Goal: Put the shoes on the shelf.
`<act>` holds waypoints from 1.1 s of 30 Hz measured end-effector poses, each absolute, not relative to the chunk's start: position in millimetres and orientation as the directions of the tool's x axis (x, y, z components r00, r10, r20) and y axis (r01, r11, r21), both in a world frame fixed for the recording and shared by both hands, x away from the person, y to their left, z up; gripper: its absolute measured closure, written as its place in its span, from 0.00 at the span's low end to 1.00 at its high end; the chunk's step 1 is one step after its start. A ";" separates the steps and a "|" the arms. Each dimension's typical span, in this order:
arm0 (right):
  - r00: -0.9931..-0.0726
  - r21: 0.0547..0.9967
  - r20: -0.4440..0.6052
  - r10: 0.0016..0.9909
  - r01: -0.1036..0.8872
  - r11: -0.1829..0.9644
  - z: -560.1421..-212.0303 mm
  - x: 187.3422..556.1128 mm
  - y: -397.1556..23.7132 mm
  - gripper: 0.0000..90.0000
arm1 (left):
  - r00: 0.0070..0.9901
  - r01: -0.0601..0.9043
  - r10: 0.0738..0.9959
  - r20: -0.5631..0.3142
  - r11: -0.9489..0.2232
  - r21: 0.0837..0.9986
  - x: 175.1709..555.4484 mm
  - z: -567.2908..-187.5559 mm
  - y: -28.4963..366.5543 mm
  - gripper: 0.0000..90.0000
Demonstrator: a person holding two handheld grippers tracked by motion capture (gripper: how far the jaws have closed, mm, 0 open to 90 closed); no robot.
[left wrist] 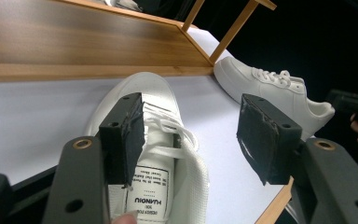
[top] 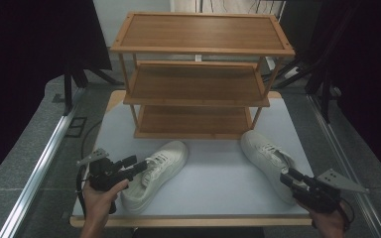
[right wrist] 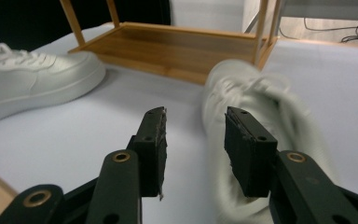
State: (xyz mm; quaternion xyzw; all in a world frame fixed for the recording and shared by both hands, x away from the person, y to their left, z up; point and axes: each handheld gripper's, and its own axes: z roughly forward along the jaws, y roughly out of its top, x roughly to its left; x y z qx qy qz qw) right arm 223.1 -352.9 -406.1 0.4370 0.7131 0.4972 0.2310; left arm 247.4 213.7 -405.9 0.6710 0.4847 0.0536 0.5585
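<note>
Left jaws: your left gripper (left wrist: 191, 135) stands spread wide; one pad sits inside the left shoe (left wrist: 163, 154), the other beside it.
Right jaws: your right gripper (right wrist: 196, 140) is parted, empty, right shoe (right wrist: 256, 121) just beyond.
Label: tongue tag reads "HUANQIU".
Rack: wooden shelf (top: 198, 74) behind both shoes.

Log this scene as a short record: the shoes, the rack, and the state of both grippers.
left shoe: white sneaker, on the table, toe toward the rack
right shoe: white sneaker, on the table, apart from the other
rack: three wooden shelves, all bare
left gripper: open, one jaw inside the left shoe's opening
right gripper: jaws apart, nothing between them, beside the right shoe's heel
</note>
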 end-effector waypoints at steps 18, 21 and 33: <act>-0.508 0.883 0.055 0.859 0.427 0.196 -396.6 276.5 -370.6 0.50 | 0.545 0.574 0.743 -0.387 0.006 0.819 265.0 -403.8 216.9 0.44; -0.515 0.875 0.074 0.854 0.444 0.192 -400.7 283.7 -374.0 0.50 | 0.561 0.560 0.744 -0.362 -0.019 0.828 268.5 -406.3 217.1 0.44; -0.513 0.855 0.101 0.852 0.482 0.189 -414.3 304.0 -376.4 0.48 | 0.583 0.571 0.759 -0.290 -0.129 0.811 279.8 -420.9 219.7 0.44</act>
